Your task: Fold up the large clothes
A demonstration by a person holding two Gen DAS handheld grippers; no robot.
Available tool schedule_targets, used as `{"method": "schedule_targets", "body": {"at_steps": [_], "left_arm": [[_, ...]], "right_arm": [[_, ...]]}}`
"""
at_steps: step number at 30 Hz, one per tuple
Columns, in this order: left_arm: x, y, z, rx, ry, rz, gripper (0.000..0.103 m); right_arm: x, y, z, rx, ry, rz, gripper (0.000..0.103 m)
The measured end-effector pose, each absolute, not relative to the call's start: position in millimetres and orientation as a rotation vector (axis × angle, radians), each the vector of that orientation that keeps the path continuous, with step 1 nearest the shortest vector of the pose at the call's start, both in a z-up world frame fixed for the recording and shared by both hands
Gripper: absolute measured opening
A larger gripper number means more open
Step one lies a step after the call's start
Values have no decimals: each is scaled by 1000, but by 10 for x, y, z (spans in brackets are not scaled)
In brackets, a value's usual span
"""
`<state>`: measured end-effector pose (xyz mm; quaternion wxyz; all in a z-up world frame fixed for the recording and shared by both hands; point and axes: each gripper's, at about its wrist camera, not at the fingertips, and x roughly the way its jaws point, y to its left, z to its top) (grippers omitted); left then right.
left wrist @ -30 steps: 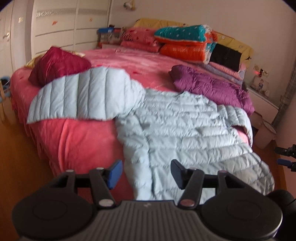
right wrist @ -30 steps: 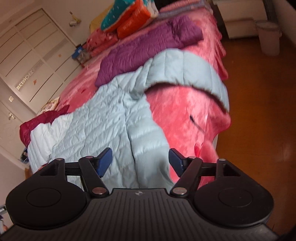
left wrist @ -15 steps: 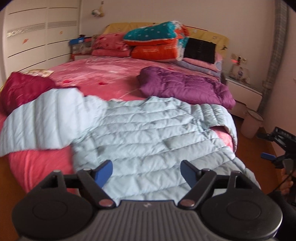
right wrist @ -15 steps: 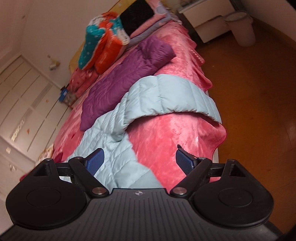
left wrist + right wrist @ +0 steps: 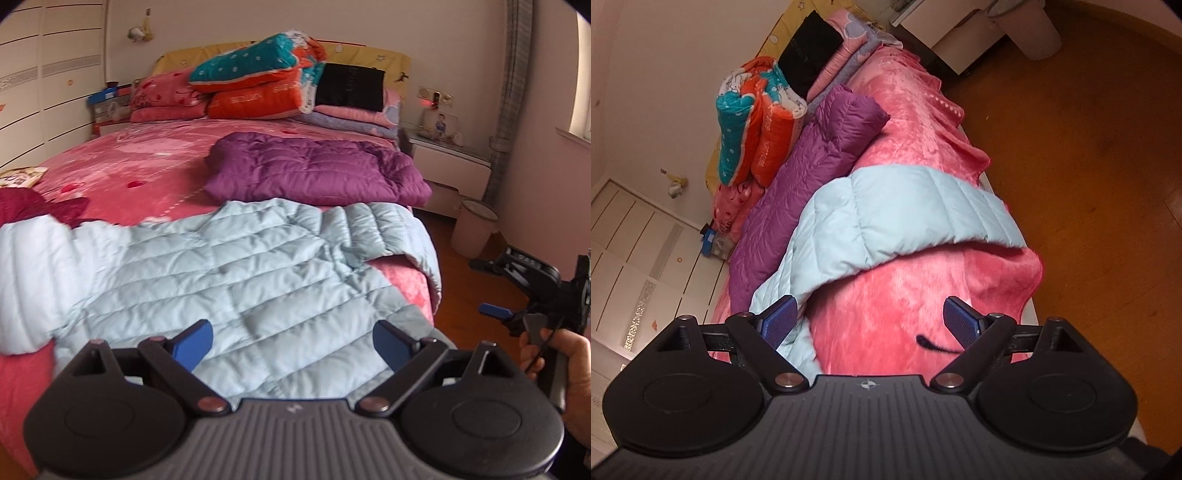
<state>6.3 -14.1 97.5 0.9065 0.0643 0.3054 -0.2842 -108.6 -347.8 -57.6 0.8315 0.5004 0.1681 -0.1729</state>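
1. At the far left a white wardrobe [image 5: 44,92] lines the wall, and a dark red garment [image 5: 33,206] lies bunched on the left edge of the bed [image 5: 147,170].
2. The pale blue down jacket [image 5: 236,273] is spread flat across the foot of the bed on the pink blanket [image 5: 122,184]. Its left sleeve [image 5: 26,280] reaches out toward the left edge of the bed.
3. The left hand-held gripper [image 5: 291,341] hovers above the jacket's lower hem. Its jaws are opening, and the blue pads [image 5: 194,341] touch no cloth; the jacket lies beneath them, not gripped.
4. Behind the jacket, a purple down jacket [image 5: 314,170] lies folded in the middle of the bed. Farther back, a stack of pillows and a teal-and-orange quilt [image 5: 255,81] rest against the yellow headboard [image 5: 369,59].
5. The jacket's right sleeve [image 5: 908,214] curves over the right edge of the bed and hangs down the blanket's side.
6. The right hand-held gripper [image 5: 868,323] is spread fully wide and grips nothing. It points at the pink blanket below that sleeve; its left pad [image 5: 779,321] sits just beside the jacket's edge.
7. A person's hand [image 5: 565,362] holds that gripper's handle at the right of the bed.
8. Beyond it stand a white nightstand [image 5: 443,166] and a pale bin [image 5: 474,229] on the wooden floor [image 5: 1089,129].
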Motion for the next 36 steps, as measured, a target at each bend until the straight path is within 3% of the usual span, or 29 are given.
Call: {"method": "schedule_targets", "body": {"at_steps": [22,36], "left_arm": [[131,-721,672,172,724,-581,94],[386,-1129,935,162,635,-622,94]], "right_arm": [[-729,-4111,-1728,1836,28,-263,103],[-314,-4197,-1986,1934,-10,-349,103]]}}
